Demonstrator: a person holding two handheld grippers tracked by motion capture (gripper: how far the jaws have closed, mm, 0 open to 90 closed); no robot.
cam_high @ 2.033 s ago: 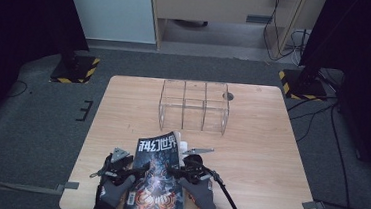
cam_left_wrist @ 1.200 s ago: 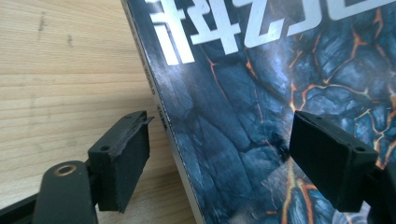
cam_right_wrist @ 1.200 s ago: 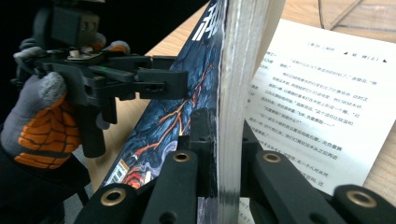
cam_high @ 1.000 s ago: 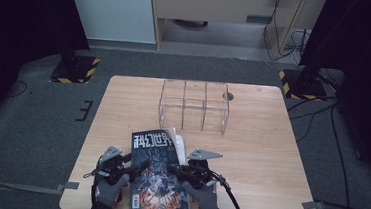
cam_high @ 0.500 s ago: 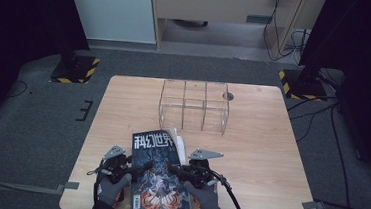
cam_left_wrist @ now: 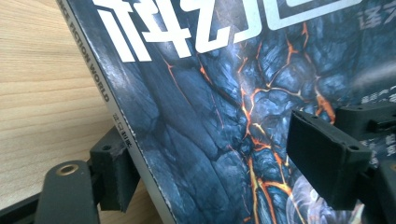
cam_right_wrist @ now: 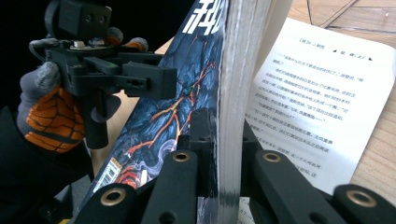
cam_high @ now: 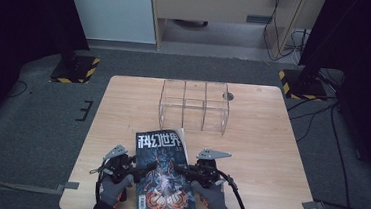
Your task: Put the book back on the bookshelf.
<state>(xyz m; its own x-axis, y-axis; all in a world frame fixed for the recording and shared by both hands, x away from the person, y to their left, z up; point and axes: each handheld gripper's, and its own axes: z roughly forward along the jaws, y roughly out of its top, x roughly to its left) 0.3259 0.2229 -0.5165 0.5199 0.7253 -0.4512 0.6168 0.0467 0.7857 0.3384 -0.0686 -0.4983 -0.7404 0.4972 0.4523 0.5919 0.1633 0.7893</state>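
Magazine with the dark glossy lava-crack cover [cam_high: 165, 175] has tipped nearer since two seconds ago, at the near desk [cam_high: 279, 157] edge. Right gripper [cam_right_wrist: 219, 154] fingers clamp its page block; left gripper [cam_left_wrist: 210, 168] fingers straddle the spine, closing slightly, not pinching. Clear acrylic three-bay organiser [cam_high: 194, 105] stands well behind, nothing between.

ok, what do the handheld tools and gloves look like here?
Both the left tool and the right tool are matte black, with blocky jaw pads, brass-coloured pivot rivets and a grey three-cornered plate on top. A black cable trails from the right one. The left hand wears a grey knit glove with an orange palm.
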